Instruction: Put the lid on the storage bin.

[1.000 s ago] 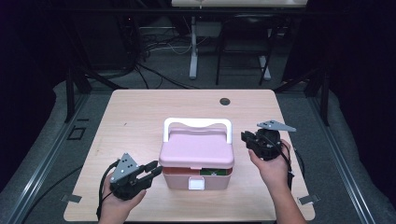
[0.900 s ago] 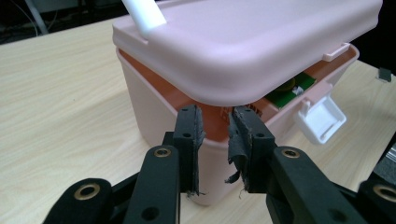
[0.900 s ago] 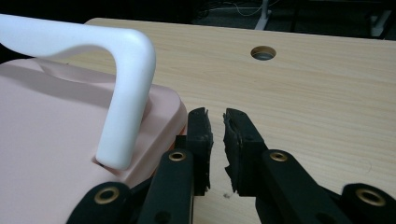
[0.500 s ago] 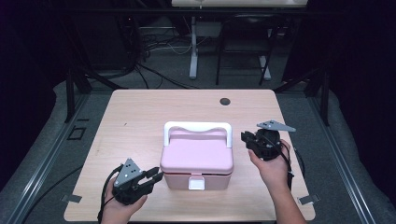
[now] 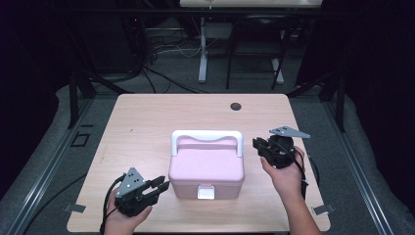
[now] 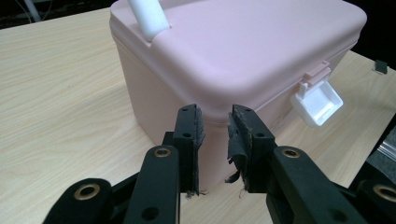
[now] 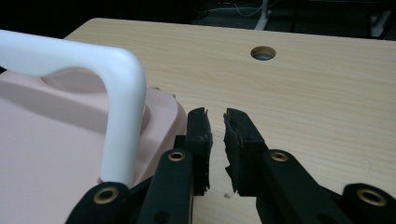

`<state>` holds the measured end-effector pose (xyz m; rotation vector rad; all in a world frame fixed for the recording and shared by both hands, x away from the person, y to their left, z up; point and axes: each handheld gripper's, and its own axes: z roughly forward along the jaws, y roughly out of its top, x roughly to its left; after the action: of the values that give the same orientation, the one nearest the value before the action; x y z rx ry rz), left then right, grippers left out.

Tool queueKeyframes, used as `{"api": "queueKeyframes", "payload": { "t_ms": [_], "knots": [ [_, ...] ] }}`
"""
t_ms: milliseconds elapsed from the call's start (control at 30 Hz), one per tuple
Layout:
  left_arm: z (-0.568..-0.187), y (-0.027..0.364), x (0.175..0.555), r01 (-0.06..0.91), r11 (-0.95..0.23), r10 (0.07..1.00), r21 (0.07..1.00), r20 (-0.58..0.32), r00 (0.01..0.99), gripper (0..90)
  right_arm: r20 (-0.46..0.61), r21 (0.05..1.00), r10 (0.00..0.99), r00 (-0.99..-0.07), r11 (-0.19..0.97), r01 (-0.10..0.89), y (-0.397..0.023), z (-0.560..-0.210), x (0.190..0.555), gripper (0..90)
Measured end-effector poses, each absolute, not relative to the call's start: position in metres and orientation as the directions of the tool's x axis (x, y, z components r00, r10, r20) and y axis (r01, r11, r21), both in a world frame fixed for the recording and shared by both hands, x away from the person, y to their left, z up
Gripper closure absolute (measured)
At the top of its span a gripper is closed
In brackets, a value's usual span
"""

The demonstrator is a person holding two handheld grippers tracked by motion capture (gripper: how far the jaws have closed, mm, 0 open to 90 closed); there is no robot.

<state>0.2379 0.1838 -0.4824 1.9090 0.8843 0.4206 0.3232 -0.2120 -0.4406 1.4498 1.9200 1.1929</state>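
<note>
A pink box point(image 5: 206, 166) with a white handle point(image 5: 206, 135) sits shut near the middle of the desk point(image 5: 147, 122), closer to the front edge than the back; its white latch point(image 5: 206, 192) faces the front edge. The left gripper point(image 5: 159, 185) lies low by the box's front left corner, held in a hand point(image 5: 128, 215) that comes in over the front edge, and it points toward the box's left wall; in the left gripper view its fingers point(image 6: 189, 130) stand slightly apart with nothing between them, their tips just short of the box's lower wall point(image 6: 154, 93). The right gripper point(image 5: 258, 146) is raised beside the box's right side, the hand point(image 5: 284, 171) wrapped under it with the forearm angled in from the front right corner; its fingers point(image 7: 200, 135) are a narrow gap apart, pinching nothing, just beside the handle's right post point(image 7: 123, 116) and the lid's edge; a round hole point(image 7: 263, 52) lies in the desk beyond.
</note>
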Motion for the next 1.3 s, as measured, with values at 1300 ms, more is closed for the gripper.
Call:
{"api": "queueKeyframes", "payload": {
  "t_ms": [1300],
  "knots": [
    [-0.515, 0.219, 0.272, 0.481, -0.192, 0.846, 0.855, -0.105, 0.523, 56.1, 0.145, 0.862, 0.907, -0.396, 0.081, 0.501, -0.208, -0.439, 0.322, 63.9]
  ]
}}
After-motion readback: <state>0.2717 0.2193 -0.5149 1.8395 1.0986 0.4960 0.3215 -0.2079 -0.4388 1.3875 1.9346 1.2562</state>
